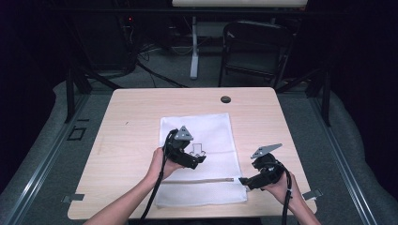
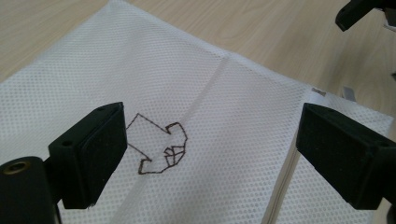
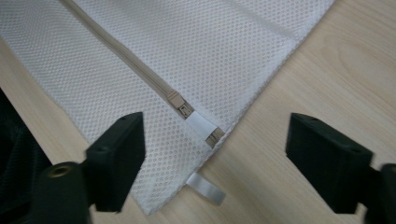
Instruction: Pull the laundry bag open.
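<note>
High view, bag: a flat white rectangular mesh laundry bag [image 1: 206, 154] lies on the middle of the pale wooden table [image 1: 131, 140], its lower edge close to the table's near edge.
High view, zipper: a thin beige zipper line [image 1: 199, 180] runs across the bag, parallel to the near edge.
High view, left gripper [image 1: 199, 159]: black, held over the bag's middle by the small dark outline print [image 1: 197, 150].
High view, right gripper [image 1: 244, 180]: black, low at the bag's right edge, at the zipper's end.
High view, rest: a small round black cap [image 1: 225, 99] sits near the table's far edge.
Left gripper view: the fine dotted weave and the stitched angular print show clearly; the jaws stand wide apart above the fabric, nothing between the pads.
Right gripper view: the beige zipper slider [image 3: 180, 106], a white fabric tab [image 3: 201, 125] and a loose white loop [image 3: 205, 188] at the bag's edge; the jaws are apart on either side, pressing on nothing.
</note>
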